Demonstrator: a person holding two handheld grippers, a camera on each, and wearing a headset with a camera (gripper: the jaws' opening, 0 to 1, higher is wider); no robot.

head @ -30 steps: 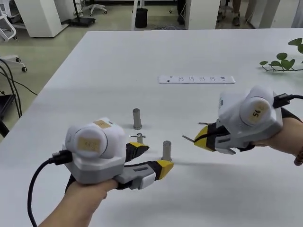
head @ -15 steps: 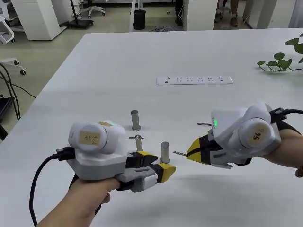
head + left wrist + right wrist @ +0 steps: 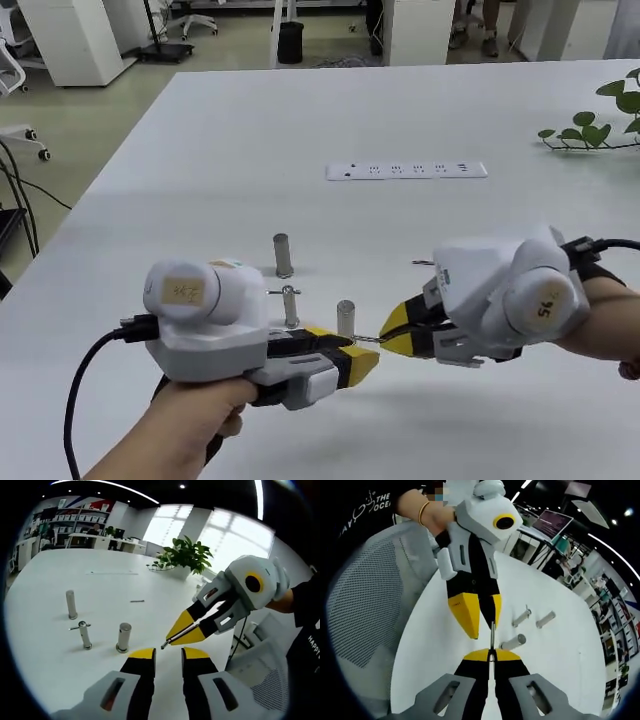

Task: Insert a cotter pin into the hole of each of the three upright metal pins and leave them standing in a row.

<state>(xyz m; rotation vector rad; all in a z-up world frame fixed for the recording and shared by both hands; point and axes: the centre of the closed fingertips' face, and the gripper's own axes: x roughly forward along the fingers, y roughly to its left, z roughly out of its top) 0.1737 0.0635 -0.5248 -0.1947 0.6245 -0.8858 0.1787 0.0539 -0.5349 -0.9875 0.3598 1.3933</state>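
Three upright metal pins stand on the white table [image 3: 250, 130]: a far pin [image 3: 283, 255], a middle pin [image 3: 290, 304] with a cotter pin through its top, and a near pin [image 3: 346, 319]. My right gripper [image 3: 395, 336] is shut on a cotter pin [image 3: 491, 632] whose tip points at the near pin [image 3: 123, 637] from the right. My left gripper [image 3: 353, 355] stands open just in front of the near pin, nothing between its fingers [image 3: 142, 656]. In the left gripper view the held cotter pin [image 3: 177, 635] ends just above my left gripper [image 3: 169, 654].
A loose cotter pin [image 3: 425, 263] lies on the table to the right of the pins. Farther back lies a white power strip [image 3: 405, 171], and a trailing green plant [image 3: 585, 132] sits at the far right edge. Office furniture stands beyond the table.
My right gripper has carried the cotter pin left and down, up to the near pin. My left gripper has slid forward, to just in front of that pin.
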